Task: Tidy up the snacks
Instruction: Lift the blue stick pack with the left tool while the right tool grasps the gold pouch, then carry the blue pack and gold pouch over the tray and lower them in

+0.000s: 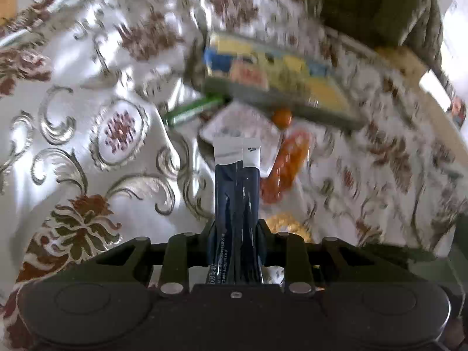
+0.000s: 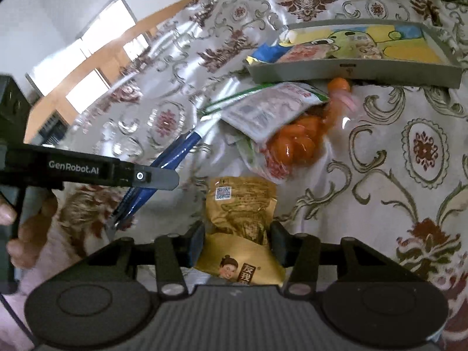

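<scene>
My left gripper (image 1: 236,228) is shut on a dark blue stick packet (image 1: 235,193) with a white tip, held above the cloth. The right wrist view shows that packet (image 2: 172,158) and the left gripper (image 2: 163,180) at the left. My right gripper (image 2: 237,239) is shut on a yellow snack packet (image 2: 239,204) with a printed cartoon figure. Ahead stands a grey tray (image 2: 351,70) with a cartoon picture, holding a few packets. In front of the tray lie a white-and-pink packet (image 2: 263,111), a bag of orange snacks (image 2: 298,143) and a green packet (image 1: 190,111).
A shiny floral tablecloth (image 2: 409,175) covers the surface. A dark open box (image 1: 380,5) stands beyond the tray (image 1: 278,99) in the blurred left wrist view. A person's hand (image 2: 29,225) grips the left tool. A window and wooden frame (image 2: 96,58) lie far left.
</scene>
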